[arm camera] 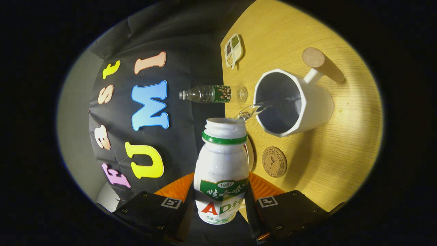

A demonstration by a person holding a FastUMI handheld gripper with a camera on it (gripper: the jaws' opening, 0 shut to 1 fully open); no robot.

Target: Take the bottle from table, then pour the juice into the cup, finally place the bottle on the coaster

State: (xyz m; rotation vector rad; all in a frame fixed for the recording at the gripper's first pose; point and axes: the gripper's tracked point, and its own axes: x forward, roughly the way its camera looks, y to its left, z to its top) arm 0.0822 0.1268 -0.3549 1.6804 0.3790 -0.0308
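The bottle (222,171) is held between the 2 fingers of the gripper (220,208), which are closed onto its lower body from either side, so it looks firmly clamped. The whole view is rolled over because the bottle is tipped for the pour: its long axis runs straight ahead from the fingers, mouth end farthest from them, and a thin clear stream (251,110) is seen leaving the open mouth and landing inside the white cup (307,109). The cup (dark inside, with a wooden handle (322,65) on its far side) sits on the yellow table (348,143) just beyond the mouth, off to one side of it.

So the pour is judged to be underway, not finished. The bit that matters next is the round coaster (274,161): it lies flat on the table beside the bottle's shoulder, nearer the fingers than the cup. Once righted, the bottle would only need shifting a little back from the cup to be set on it.

A clear plastic bottle (211,94) and a small divided dish (233,50) stand well beyond, out of the way.
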